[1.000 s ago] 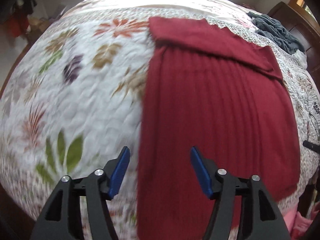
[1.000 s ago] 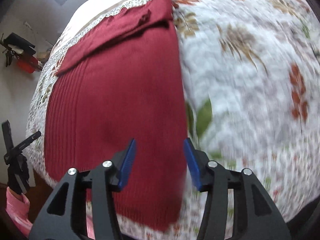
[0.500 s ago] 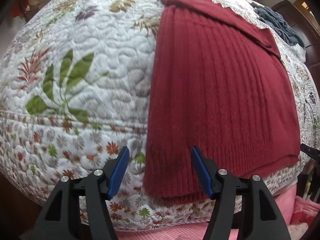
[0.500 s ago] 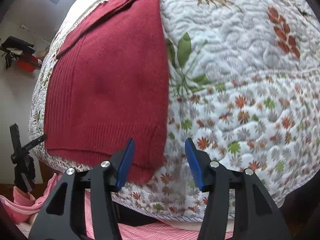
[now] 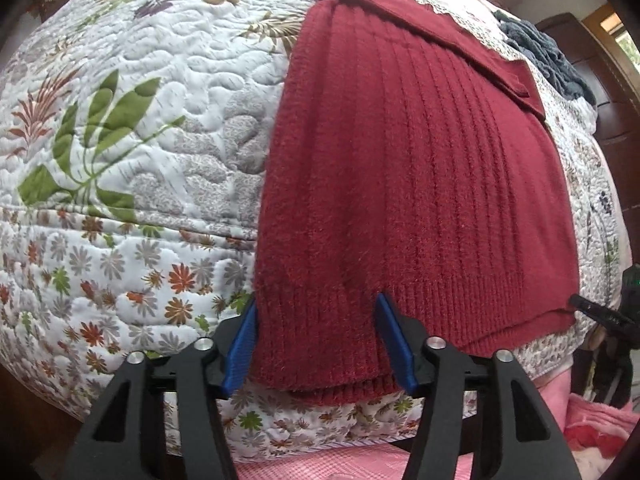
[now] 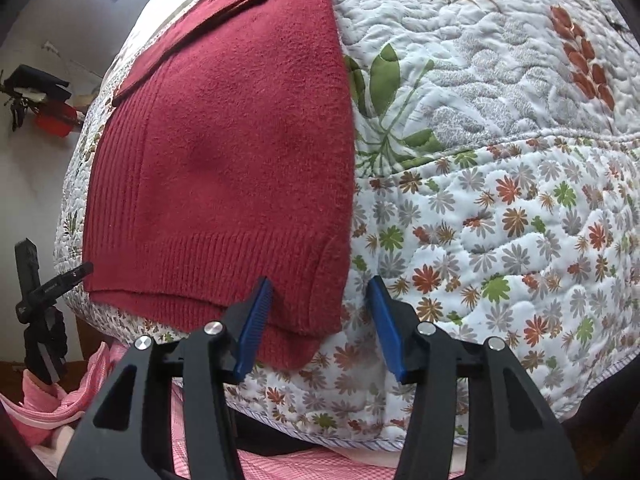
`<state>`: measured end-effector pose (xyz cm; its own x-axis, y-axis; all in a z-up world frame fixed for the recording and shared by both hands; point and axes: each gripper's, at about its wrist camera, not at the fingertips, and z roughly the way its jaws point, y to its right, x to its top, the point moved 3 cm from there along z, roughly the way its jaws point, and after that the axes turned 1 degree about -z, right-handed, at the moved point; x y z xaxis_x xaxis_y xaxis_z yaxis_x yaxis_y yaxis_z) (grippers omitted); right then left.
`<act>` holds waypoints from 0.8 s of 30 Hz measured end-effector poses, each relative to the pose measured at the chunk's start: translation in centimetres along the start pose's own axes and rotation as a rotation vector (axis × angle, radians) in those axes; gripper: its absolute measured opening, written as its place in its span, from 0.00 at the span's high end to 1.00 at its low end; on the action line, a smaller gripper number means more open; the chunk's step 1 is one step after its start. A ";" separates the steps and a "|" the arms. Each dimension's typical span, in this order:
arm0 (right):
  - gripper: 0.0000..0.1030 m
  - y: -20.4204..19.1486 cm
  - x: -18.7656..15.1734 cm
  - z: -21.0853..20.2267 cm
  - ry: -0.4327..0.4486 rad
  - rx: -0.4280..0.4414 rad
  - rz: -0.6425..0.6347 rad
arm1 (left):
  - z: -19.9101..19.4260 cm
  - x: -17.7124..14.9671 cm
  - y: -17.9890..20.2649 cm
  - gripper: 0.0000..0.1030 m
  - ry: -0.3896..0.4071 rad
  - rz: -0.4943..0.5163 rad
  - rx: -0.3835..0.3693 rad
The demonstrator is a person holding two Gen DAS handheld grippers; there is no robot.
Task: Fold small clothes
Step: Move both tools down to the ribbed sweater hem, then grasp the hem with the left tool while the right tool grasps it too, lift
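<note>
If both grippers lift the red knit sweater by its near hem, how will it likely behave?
The red knit sweater will probably sag between the two grips; it follows the curve of the quilt and looks soft. Its fuzzy ribbed hem should hold in the open left gripper and right gripper without slipping. The folded sleeve may fall loose.

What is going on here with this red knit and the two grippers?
A person holds a gripper in each hand over a dark red sweater lying flat on a floral quilt. The left gripper and the right gripper are open, each at a bottom hem corner, nothing gripped yet.
</note>
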<state>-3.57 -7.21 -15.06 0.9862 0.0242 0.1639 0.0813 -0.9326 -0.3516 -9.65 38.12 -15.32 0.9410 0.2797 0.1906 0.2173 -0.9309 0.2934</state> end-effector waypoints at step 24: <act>0.62 -0.3 -0.7 -0.2 -0.018 0.056 0.037 | -0.1 -0.2 -0.3 0.47 -0.003 -0.003 0.015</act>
<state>-4.29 -7.02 -14.87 0.9910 -0.0029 0.1336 0.0525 -0.9112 -0.4086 -9.95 38.39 -15.35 0.9411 0.2822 0.1865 0.2245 -0.9335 0.2796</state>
